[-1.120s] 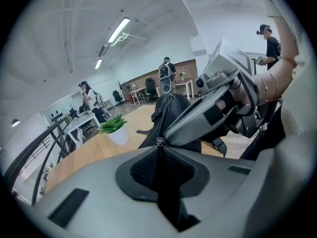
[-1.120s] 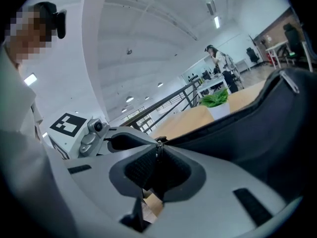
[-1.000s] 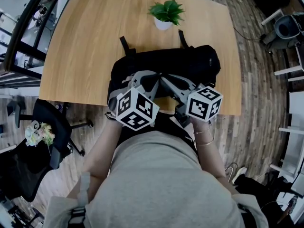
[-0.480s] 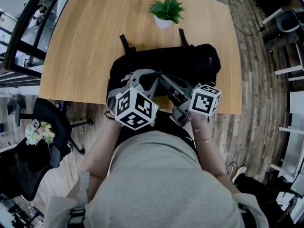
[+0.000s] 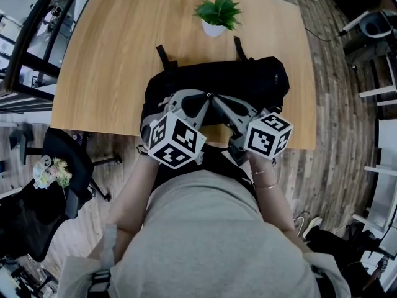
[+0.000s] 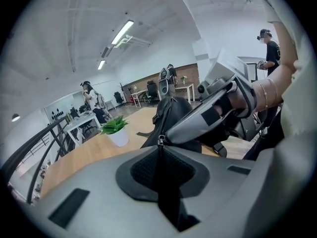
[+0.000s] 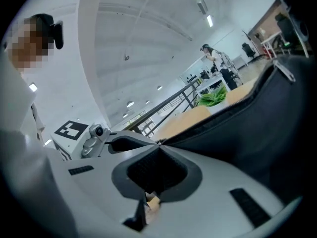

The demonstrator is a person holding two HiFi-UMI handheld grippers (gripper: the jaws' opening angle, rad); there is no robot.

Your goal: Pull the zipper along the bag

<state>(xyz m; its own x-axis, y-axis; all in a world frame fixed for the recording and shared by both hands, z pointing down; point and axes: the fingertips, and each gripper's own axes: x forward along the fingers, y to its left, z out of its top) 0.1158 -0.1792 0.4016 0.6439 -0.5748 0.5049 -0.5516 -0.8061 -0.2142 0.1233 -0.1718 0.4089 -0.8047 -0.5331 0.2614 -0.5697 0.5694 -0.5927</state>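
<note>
Bag (image 5: 248, 82) lies on table (image 5: 111, 61), at its near edge. Left gripper (image 5: 205, 99) and right gripper (image 5: 213, 98) meet tip to tip on the bag's near top edge. Zipper pull (image 6: 159, 142) sits right at the left jaw tips, touching the right gripper's tip, which comes in from the right. From the left jaws: bag ahead and slightly right, plant (image 6: 116, 128) ahead-left on the table. From the right jaws: bag runs ahead and off to the right, left gripper just left of the tips, plant beyond the bag. Bag straps lie on the table past the bag, either side of the plant. Chair (image 5: 37, 197) stands on the floor, well left of both jaws.
</note>
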